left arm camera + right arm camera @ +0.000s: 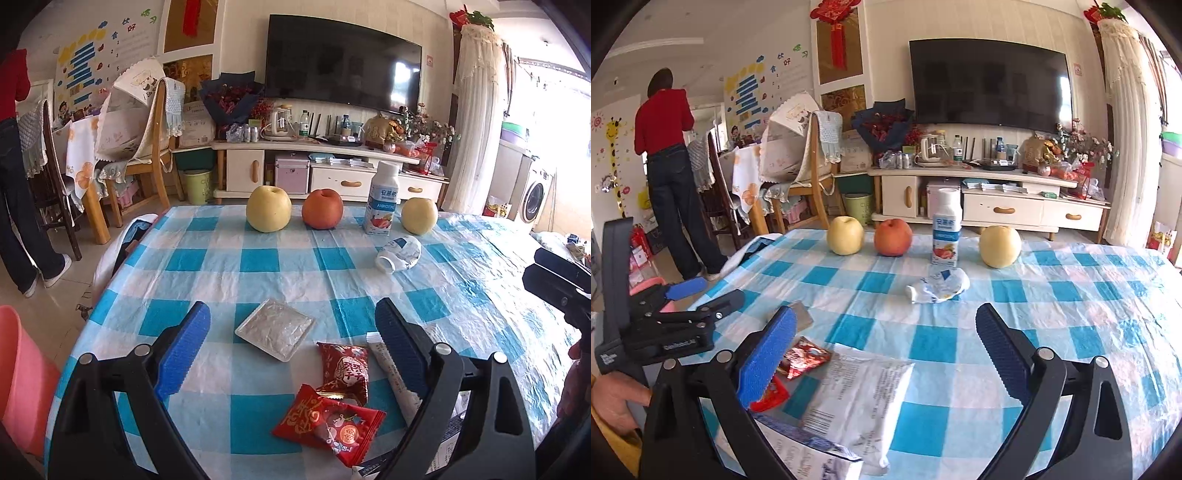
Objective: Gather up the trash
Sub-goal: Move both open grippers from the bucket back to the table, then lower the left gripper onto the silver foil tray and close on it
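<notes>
Two hand-held grippers hang over a bench (258, 266) covered in a blue-and-white checked cloth, each with its blue-padded jaws spread wide and nothing between the pads. The left hand-held gripper (291, 350) sits above the near trash: a flat silvery packet (275, 328) lies on the cloth between its jaws without touching them, and just nearer the camera lie two red snack wrappers (332, 406), one partly over the other. A white printed sachet (391, 373) lies beside the right jaw, partly hidden behind it. The right hand-held gripper (886, 354) hovers above a large white printed bag (860, 391) that lies flat on the cloth, with the red wrappers partly hidden behind its left pad. Farther out, near the middle of the bench, a crumpled white-and-blue pouch (399, 254) lies on its side. Along the far edge stand a yellow apple (268, 208), a red apple (322, 209), an upright yogurt bottle (383, 199) and a second yellow apple (419, 215), all apart from each other. A pink bin (22, 376) sits at the left edge of the left wrist view, below the bench edge. A person in a red top (663, 122) stands in the background, back turned.
</notes>
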Demonstrator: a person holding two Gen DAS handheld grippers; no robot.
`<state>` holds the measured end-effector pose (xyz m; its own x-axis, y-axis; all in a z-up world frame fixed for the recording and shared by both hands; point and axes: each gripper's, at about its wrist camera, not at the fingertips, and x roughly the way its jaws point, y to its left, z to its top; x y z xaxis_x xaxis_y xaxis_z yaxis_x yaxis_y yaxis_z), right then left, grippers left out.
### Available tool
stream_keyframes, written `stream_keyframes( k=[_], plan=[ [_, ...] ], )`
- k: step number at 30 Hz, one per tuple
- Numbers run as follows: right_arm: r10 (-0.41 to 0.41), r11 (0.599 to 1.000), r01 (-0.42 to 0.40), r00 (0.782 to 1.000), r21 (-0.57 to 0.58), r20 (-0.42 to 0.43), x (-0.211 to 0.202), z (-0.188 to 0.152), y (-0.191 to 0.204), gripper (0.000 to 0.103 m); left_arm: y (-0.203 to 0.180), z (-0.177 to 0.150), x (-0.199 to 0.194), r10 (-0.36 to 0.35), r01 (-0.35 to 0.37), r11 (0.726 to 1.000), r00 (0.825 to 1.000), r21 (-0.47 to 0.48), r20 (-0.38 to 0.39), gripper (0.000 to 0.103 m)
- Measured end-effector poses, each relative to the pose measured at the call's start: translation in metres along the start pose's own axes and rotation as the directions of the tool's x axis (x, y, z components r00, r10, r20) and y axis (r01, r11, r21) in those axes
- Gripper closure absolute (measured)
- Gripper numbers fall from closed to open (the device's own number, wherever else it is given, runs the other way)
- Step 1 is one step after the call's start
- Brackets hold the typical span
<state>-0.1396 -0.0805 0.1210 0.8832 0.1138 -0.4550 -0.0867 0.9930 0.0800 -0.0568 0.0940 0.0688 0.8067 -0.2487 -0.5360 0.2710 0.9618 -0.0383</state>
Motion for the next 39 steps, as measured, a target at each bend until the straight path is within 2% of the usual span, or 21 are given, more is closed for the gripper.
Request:
stream_keyframes(
  k=[8,13,17,21,24,28,31,33,36,39],
  plan=[
    [-0.016,0.998,0.018,0.999,0.060,-0.043,0.012,0.003,-0.029,0.006,-0.011,0.001,0.012,-0.057,0.060,0.996,0.997,0.060,-0.049,0.012],
    [-0.030,0.994,0.039,0.995,0.099,-0.091,0.030,0.006,-0.045,0.006,-0.010,-0.001,0.020,-0.051,0.061,0.994,0.993,0.093,-0.105,0.012],
    [0.002,0.989,0.019,0.989,0.144,-0.147,0.051,0.006,-0.052,0.006,0.003,-0.003,0.030,-0.097,0.101,0.995,0.980,0.009,-0.176,0.012],
    [-0.010,0.990,0.038,0.979,0.137,-0.203,0.079,0.006,-0.055,0.006,0.017,-0.009,0.046,-0.109,0.088,0.992,0.963,-0.093,-0.248,0.012],
    [0.000,0.990,0.033,0.972,0.136,-0.234,0.101,0.007,-0.057,0.006,0.025,-0.009,0.054,-0.127,0.085,0.982,0.957,-0.167,-0.260,0.012],
    [-0.003,0.994,0.033,0.964,0.108,-0.266,0.127,0.011,-0.059,0.006,0.023,-0.009,0.072,-0.053,0.002,0.986,0.950,-0.164,-0.308,0.012],
    [-0.014,0.997,0.035,0.959,0.067,-0.282,0.145,0.016,-0.061,0.006,0.020,-0.005,0.083,-0.055,-0.007,0.982,0.945,-0.188,-0.322,0.012],
    [0.003,0.999,0.012,0.947,0.046,-0.321,0.162,0.016,-0.063,0.006,0.019,0.000,0.089,-0.047,-0.016,0.982,0.945,-0.188,-0.325,0.012],
    [-0.027,1.000,0.030,0.941,0.004,-0.339,0.181,0.016,-0.066,0.006,0.019,0.003,0.097,-0.053,-0.021,0.977,0.939,-0.212,-0.340,0.012],
    [-0.007,0.999,0.017,0.934,0.027,-0.357,0.196,0.017,-0.075,0.006,0.021,0.002,0.105,-0.051,-0.037,0.971,0.932,-0.235,-0.359,0.012]
  ],
)
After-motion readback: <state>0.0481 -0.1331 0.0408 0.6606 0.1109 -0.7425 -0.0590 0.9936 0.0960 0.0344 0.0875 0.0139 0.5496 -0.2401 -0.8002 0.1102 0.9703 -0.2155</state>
